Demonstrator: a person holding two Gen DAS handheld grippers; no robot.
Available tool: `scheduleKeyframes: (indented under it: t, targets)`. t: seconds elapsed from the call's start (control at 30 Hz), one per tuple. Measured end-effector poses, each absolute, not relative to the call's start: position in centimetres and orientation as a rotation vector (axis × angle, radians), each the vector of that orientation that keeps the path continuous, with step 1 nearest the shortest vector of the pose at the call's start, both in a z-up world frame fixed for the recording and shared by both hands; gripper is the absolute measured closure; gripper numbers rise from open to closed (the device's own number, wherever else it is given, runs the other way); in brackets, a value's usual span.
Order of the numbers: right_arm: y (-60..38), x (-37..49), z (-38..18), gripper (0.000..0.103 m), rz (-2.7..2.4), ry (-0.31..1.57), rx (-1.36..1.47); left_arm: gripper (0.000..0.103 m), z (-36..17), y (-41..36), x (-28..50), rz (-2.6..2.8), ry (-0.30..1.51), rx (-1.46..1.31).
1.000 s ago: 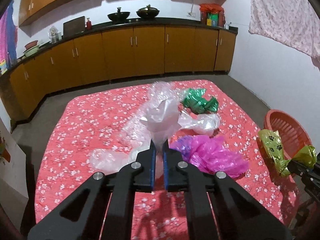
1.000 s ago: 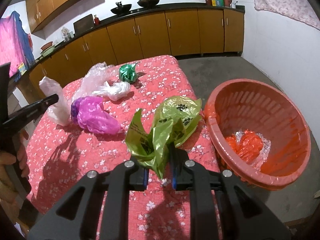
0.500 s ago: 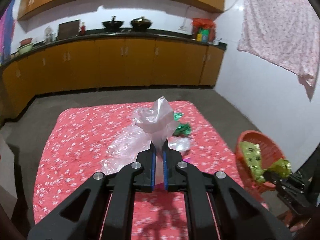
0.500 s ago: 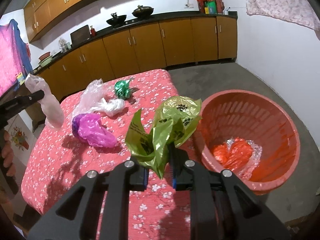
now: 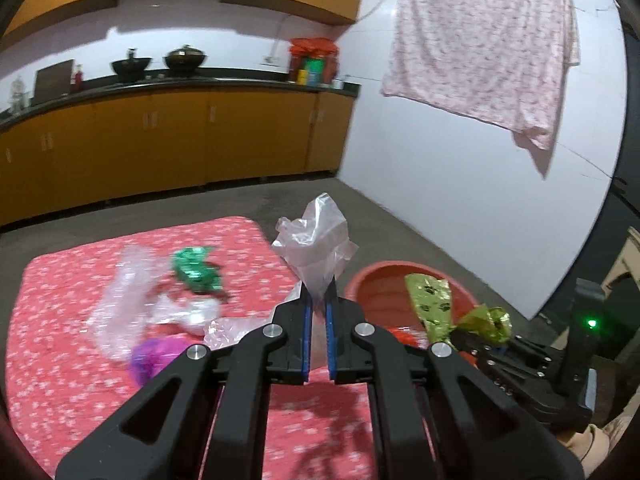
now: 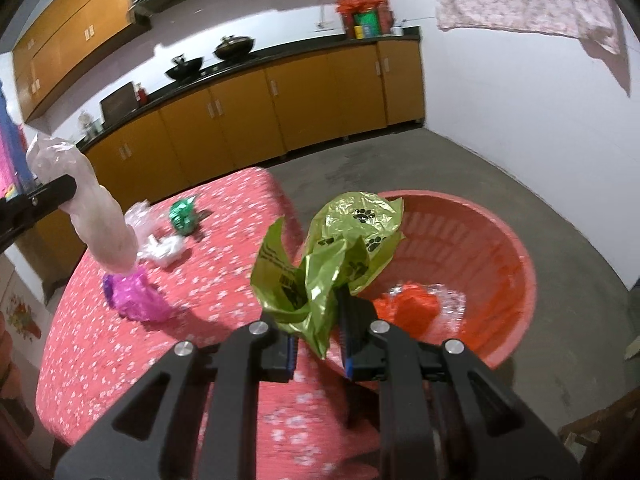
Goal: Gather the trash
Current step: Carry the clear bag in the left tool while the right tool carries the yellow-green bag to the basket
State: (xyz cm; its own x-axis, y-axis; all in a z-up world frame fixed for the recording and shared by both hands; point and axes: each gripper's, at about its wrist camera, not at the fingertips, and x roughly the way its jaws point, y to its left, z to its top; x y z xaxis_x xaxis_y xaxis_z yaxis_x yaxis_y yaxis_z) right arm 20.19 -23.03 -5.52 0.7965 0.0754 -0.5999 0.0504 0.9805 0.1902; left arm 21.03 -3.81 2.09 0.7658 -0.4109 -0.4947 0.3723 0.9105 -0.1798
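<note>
My left gripper (image 5: 318, 304) is shut on a clear plastic bag (image 5: 316, 240) and holds it in the air above the red flowered table (image 5: 72, 360); the bag also shows in the right wrist view (image 6: 100, 224). My right gripper (image 6: 320, 320) is shut on a green paw-print bag (image 6: 340, 248), held at the rim of the orange basket (image 6: 500, 240). That basket holds orange and clear trash (image 6: 408, 304). A green foil wrapper (image 6: 182, 216), a white bag (image 6: 164, 246) and a purple bag (image 6: 136, 296) lie on the table.
The basket stands on the concrete floor (image 6: 400, 168) right of the table. Orange cabinets (image 6: 248, 108) line the back wall. A pink cloth (image 5: 480, 48) hangs on the right wall. A wooden piece (image 6: 600, 436) sits at the lower right.
My left gripper has lifted the clear bag and swung right toward the basket. My right gripper has carried the green bag closer to the basket's rim.
</note>
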Motion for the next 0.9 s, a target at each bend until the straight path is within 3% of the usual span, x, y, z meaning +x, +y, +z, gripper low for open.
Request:
scheduleKeyframes:
  t: [0.9]
  targets:
    - [-32.0, 22.0, -7.7, 0.085, -0.099, 0.637, 0.296, 0.097, -2.2, -16.9, 25.0, -0.662, 0.647, -0.024]
